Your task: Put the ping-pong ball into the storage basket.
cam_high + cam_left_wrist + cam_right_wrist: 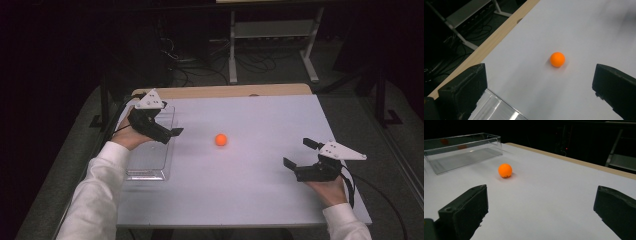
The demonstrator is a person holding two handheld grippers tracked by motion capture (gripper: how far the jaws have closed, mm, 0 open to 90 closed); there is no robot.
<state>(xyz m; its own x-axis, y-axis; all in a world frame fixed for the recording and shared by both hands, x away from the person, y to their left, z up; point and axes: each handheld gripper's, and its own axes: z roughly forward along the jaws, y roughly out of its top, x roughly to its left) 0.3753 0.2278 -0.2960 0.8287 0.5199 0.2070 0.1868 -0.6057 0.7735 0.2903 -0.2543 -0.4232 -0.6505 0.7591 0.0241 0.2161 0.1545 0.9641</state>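
Note:
A small orange ball point(221, 139) rests on the white table top point(270, 115), near its middle. My left gripper point(168, 123) hovers open over the far end of a clear plastic box point(150, 159) at the table's left side, left of the ball. In the left gripper view the ball point(557, 59) lies ahead, apart from the wide-spread jaws, and the box's corner point(496, 110) shows below. My right gripper point(298, 153) is open and low near the front right. In the right gripper view the ball point(505, 170) is ahead to the left, with the box point(461, 152) behind it.
The table's far edge is a bare wooden strip point(225, 92). Beyond it, on the dark floor, stand a white desk frame point(272, 45) and loose cables point(200, 65). A cable point(380, 195) trails from the right gripper off the table's right side.

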